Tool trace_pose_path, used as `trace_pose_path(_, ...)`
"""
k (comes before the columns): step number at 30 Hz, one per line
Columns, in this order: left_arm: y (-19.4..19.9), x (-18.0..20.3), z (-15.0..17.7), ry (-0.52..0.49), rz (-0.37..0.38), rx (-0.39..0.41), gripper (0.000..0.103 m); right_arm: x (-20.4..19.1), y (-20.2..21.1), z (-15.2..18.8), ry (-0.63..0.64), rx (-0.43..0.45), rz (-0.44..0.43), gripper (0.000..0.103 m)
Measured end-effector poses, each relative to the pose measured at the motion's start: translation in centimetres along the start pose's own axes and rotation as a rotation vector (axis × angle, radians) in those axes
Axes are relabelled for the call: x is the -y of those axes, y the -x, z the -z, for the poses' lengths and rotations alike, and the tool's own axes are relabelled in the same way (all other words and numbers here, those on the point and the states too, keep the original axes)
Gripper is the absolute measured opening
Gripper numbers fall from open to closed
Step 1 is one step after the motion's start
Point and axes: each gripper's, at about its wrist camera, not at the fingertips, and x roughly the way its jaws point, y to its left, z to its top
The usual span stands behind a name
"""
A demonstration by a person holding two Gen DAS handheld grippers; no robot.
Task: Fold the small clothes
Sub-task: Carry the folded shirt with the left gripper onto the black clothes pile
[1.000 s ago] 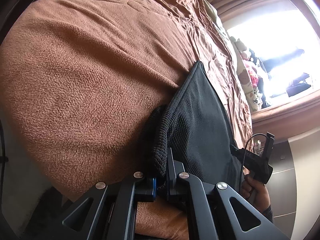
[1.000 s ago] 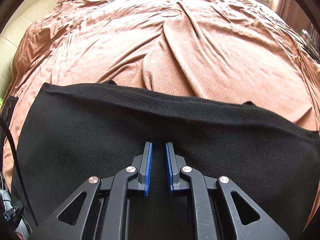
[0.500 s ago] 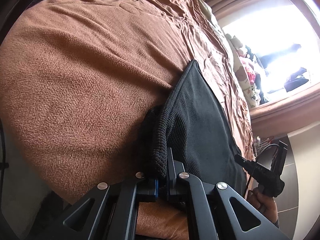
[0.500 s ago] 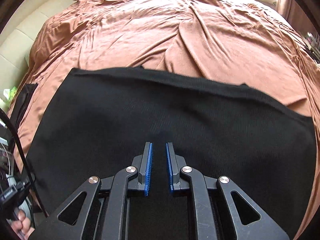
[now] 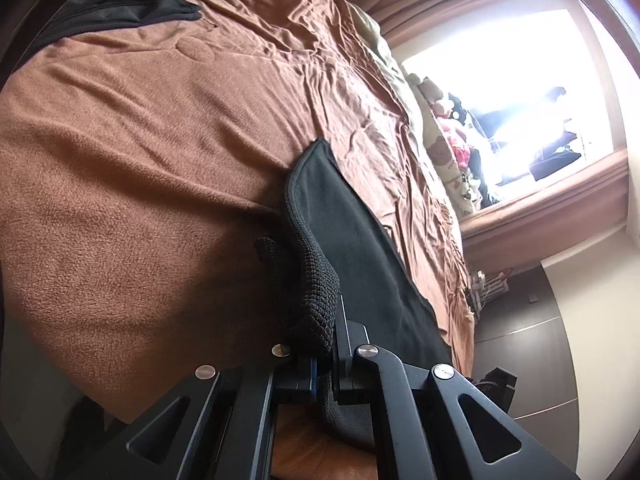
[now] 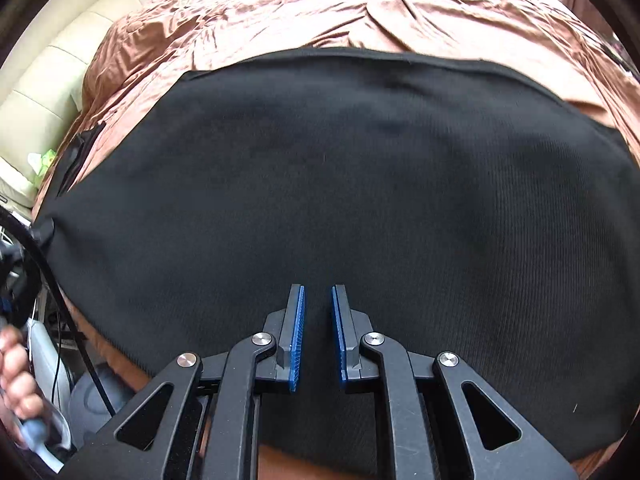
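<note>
A black knit garment (image 5: pixel 360 248) lies spread on the brown bed cover (image 5: pixel 140 160). My left gripper (image 5: pixel 326 340) is shut on a bunched edge of it, which is lifted a little off the cover. In the right wrist view the same garment (image 6: pixel 340 168) fills most of the picture, lying flat. My right gripper (image 6: pixel 319 292) hovers over its near part, tilted steeply down. Its blue pads (image 6: pixel 298 332) stand a narrow gap apart with nothing pinched between them. The right gripper (image 5: pixel 496 384) also shows at the garment's far corner in the left wrist view.
Another black garment (image 5: pixel 120 4) lies at the far corner of the bed. A cream padded headboard (image 6: pixel 48 80) borders the bed on the left. Plush toys (image 5: pixel 444 120) sit by the bright window (image 5: pixel 500 100). A person's hand (image 6: pixel 16 380) grips a handle at the left edge.
My left gripper has risen with the garment's edge still in it. My right gripper has slid back over the garment, so the garment's far edge now sits higher in its view.
</note>
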Motion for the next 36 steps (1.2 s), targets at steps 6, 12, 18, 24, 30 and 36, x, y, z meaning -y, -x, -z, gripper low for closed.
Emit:
trace_pose_path(6,0.4,2.6,-0.3,-0.044,0.040,0.002,0.004,0.1,1.3,2.9,-0.021,0.007,-0.028,0.010)
trace_pose_path(12,0.7,5.1,-0.5,-0.091,0.073,0.009,0.004,0.5,2.2,5.0,-0.050,0.011,-0.069,0.010)
trace_pose_path(18,0.9,7.2,-0.6,-0.126,0.088,0.012,0.004,1.1,2.9,6.5,-0.059,0.007,-0.120,0.010)
trace_pose_path(24,1.1,8.6,-0.6,-0.151,0.097,0.015,0.004,2.5,4.6,6.4,-0.062,0.044,-0.139,0.010)
trace_pose_path(30,1.2,10.2,-0.5,-0.184,0.103,0.012,0.004,3.9,6.6,7.0,-0.096,0.096,-0.158,0.010)
trace_pose_path(36,1.1,11.5,-0.7,-0.208,0.112,0.004,0.004,3.7,6.3,6.8,-0.100,0.121,-0.190,0.010)
